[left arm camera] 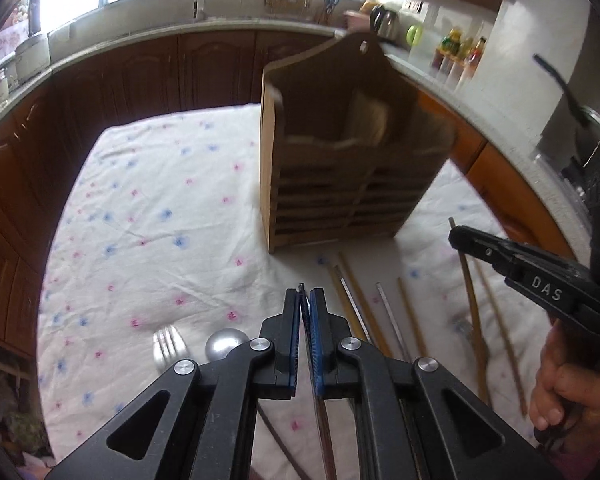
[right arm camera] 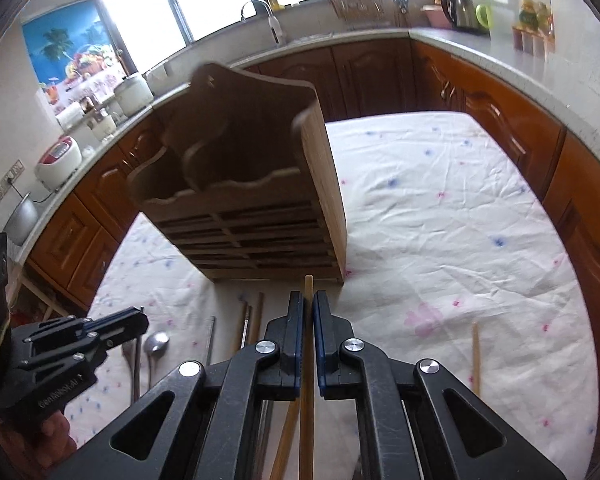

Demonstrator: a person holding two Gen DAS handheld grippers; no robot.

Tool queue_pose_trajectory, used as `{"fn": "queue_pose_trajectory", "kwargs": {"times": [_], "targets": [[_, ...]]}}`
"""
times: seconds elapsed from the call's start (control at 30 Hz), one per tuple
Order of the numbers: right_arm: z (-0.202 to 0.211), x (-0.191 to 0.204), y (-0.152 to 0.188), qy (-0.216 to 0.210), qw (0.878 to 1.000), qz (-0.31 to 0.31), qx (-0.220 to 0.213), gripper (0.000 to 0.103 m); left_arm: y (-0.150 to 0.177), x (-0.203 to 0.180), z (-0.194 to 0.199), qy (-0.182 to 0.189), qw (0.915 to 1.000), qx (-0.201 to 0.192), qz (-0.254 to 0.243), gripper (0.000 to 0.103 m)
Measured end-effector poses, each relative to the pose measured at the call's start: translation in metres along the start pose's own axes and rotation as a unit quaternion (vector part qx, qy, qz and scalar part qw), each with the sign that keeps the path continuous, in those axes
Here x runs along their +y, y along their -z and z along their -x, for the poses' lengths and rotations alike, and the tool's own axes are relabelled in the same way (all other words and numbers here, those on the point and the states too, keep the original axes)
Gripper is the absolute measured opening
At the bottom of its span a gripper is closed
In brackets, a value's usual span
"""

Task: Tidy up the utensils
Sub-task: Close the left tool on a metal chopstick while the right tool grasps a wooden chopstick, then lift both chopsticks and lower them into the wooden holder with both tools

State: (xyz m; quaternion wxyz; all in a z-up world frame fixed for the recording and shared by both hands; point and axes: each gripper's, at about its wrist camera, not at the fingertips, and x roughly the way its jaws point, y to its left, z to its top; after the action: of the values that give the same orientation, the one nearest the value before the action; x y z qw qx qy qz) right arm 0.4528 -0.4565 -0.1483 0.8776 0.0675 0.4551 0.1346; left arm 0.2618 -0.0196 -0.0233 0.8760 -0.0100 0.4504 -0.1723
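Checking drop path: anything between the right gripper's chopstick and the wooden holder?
Nothing visible. The right gripper is shut on the chopstick, its tip just short of the wooden holder; only bare tablecloth between.

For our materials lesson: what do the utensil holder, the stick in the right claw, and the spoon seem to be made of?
Utensil holder: apparently unpainted wood, matte, grain lines on its side. Stick in the right claw: probably bamboo or wood, pale tan, dull. Spoon: likely metal, silvery with a soft shine.

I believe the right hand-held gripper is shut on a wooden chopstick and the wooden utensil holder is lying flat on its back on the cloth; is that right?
Not quite. The right hand-held gripper is indeed shut on a wooden chopstick, but the wooden utensil holder stands upright on the cloth, as the right wrist view shows.
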Motion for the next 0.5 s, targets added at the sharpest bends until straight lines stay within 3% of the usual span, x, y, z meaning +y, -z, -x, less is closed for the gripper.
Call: {"fn": "queue_pose_trajectory", "kwargs": {"times": [0.5], "targets": [[0.08, 0.025, 0.0, -0.017, 0.997, 0.025, -0.075, 0.005, 0.025, -0.009, 0.107, 0.023, 0.9963, -0.083, -0.007, 0.003]]}}
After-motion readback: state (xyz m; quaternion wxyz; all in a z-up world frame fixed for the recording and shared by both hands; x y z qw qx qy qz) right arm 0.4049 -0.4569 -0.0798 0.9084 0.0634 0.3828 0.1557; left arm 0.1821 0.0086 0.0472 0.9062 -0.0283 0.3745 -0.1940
